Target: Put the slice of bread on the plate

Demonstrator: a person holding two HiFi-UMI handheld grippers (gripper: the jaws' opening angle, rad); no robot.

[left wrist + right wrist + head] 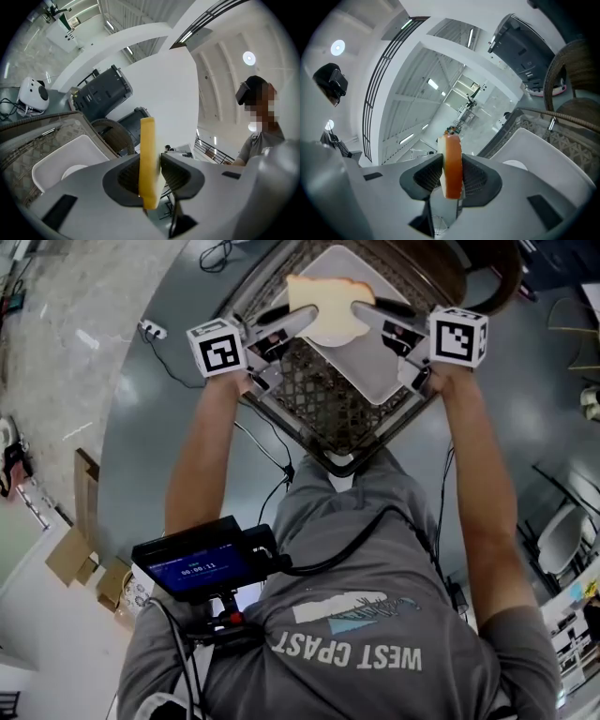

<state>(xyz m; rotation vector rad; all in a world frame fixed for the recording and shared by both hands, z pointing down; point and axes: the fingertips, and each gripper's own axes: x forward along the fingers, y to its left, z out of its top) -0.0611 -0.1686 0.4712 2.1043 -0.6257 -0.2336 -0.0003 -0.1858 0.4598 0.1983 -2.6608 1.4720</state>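
Note:
A slice of bread point(323, 304) with a tan crust hangs in the air between my two grippers. My left gripper point(298, 322) is shut on its left edge, and my right gripper point(367, 313) is shut on its right edge. In the left gripper view the crust point(148, 159) stands upright between the pads. The right gripper view shows the same, the crust point(453, 166) pinched between the pads. Below the bread a round white plate point(339, 337) rests in a white square tray point(384, 367). The plate point(72, 171) point(515, 165) shows in both gripper views.
The tray sits on a dark wicker table point(319, 404). A power strip point(153, 330) and cables lie on the grey floor to the left, with cardboard boxes point(80, 554) further left. A wicker chair point(110, 133) stands past the table. A second person point(262, 136) stands nearby.

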